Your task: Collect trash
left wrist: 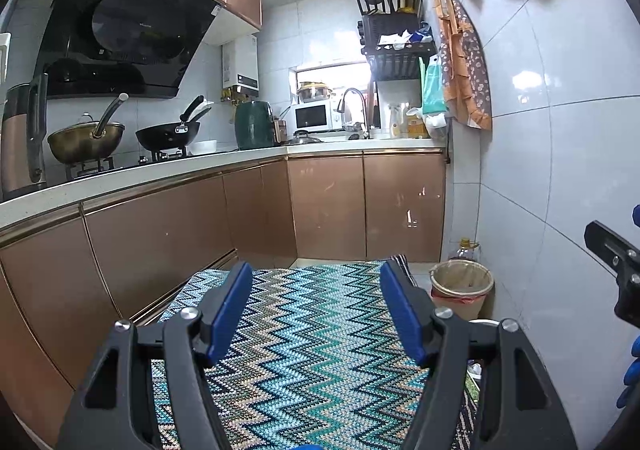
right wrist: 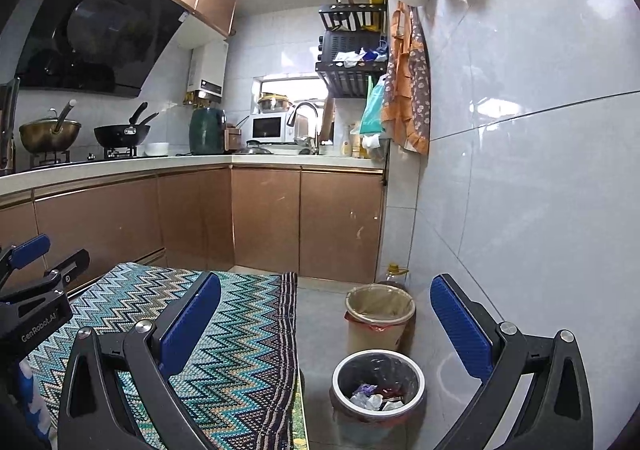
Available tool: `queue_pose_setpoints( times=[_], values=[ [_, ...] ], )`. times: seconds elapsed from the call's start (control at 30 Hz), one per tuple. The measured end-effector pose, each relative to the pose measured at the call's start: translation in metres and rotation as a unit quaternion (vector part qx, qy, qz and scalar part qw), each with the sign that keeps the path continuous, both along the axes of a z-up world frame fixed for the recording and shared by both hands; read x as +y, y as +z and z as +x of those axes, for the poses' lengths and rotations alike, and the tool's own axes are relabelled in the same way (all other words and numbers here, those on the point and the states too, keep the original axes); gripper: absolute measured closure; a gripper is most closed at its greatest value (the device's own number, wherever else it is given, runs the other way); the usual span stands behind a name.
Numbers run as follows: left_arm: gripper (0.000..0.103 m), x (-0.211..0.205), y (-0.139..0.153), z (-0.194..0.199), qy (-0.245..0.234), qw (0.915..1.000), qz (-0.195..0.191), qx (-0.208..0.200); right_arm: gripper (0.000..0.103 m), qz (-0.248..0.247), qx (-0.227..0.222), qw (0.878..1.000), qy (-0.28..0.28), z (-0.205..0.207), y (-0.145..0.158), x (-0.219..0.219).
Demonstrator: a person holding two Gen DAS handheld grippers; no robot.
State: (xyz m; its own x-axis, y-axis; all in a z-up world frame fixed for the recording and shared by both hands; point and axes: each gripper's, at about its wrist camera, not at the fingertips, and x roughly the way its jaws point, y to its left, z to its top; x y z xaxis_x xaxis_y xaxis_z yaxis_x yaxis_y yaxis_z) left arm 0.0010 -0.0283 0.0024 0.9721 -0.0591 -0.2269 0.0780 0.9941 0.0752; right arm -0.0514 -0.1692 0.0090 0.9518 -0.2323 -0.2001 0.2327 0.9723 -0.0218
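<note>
- The left gripper (left wrist: 316, 314) has a black frame, silver round screws and blue ribbed fingers (left wrist: 230, 306).
- The right gripper (right wrist: 326, 330) is built alike; white "GenRobot.AI" lettering marks the left one's side.
- A blue glove (left wrist: 632, 370) shows.

zigzag rug (left wrist: 312, 330) (floor) | wok (left wrist: 168, 131) | microwave (left wrist: 314, 115) | apron (left wrist: 466, 61)
</note>
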Motion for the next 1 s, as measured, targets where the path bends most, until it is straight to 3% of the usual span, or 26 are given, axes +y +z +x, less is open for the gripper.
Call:
queue_pose_setpoints(
  times=[1.0],
  values=[
    [0.034,-0.002,0.002,-0.011,0.007,0.9999,0.000,-0.013,0.000,-0.005,-0.009,1.000,-0.002,-0.006,0.005,-0.001]
  ],
)
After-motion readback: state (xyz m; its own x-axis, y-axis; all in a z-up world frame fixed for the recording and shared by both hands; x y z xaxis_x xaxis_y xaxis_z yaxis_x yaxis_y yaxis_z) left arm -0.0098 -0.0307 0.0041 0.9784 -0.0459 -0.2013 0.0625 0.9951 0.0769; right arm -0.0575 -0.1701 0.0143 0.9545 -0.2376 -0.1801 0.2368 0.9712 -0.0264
